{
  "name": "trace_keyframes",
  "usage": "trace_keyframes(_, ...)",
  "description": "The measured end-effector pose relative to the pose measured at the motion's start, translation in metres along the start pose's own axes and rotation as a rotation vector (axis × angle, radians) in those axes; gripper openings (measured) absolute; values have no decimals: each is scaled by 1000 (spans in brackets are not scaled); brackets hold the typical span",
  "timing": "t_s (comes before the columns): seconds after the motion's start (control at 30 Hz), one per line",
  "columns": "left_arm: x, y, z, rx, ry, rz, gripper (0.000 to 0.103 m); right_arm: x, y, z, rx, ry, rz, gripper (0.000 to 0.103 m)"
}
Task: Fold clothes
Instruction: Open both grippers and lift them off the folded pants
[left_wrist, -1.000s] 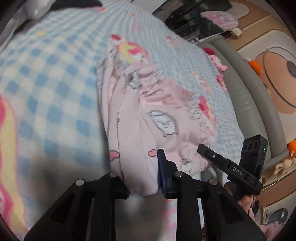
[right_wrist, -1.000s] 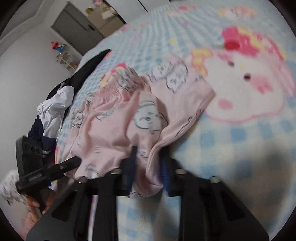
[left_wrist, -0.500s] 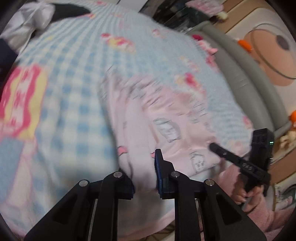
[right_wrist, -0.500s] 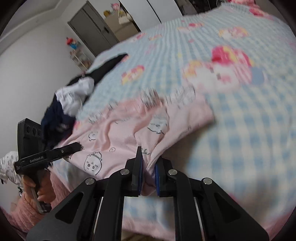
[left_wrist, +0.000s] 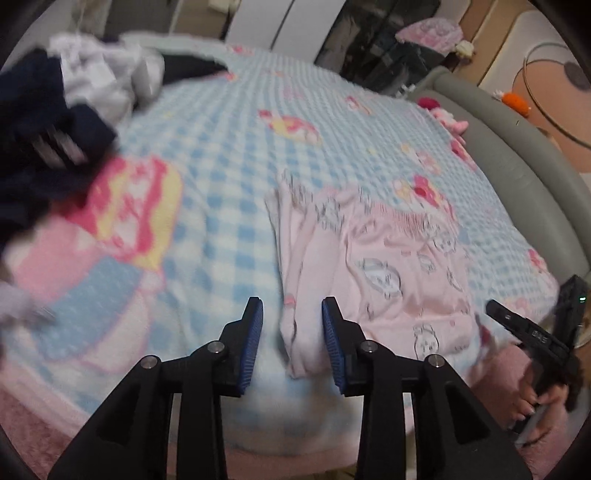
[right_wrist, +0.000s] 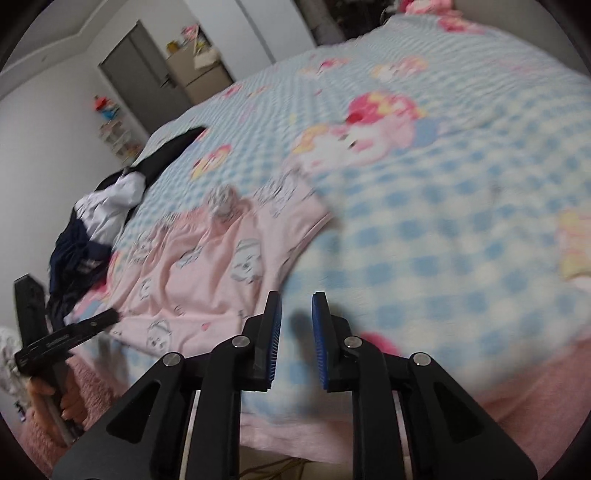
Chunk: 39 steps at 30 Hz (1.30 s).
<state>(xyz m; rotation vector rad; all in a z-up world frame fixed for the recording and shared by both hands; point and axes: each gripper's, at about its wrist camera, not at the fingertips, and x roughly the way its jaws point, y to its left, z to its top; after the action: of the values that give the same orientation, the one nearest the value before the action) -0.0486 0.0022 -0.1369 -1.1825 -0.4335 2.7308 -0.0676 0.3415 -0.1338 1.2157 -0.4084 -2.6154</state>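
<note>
A pale pink cotton garment (left_wrist: 373, 273), printed with small grey-outlined cartoon faces and tiny pink hearts, is lying on a fleecy blue-and-white checked blanket (left_wrist: 229, 177) that is showing pink, red and yellow cartoon figures. A heap of navy, black and white clothes (right_wrist: 96, 218) is showing at the blanket's far edge. The black left gripper (left_wrist: 291, 341) and black right gripper (right_wrist: 296, 341) are showing ribbed blue pads (right_wrist: 318, 339).
</note>
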Motion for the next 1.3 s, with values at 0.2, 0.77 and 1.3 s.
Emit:
trace_keyframes(0.2,10,-65,16,217,-6,-107,64,7,53,18,-177,1,53,23)
trace_keyframes(0.77,55,-23,-7,168,151,-37,38,59,38,-12,-160,145,-2,0)
trace_keyframes(1.3,68,-144,-3,387,165,-204,52,32,3,-1,-45,74,-42,12)
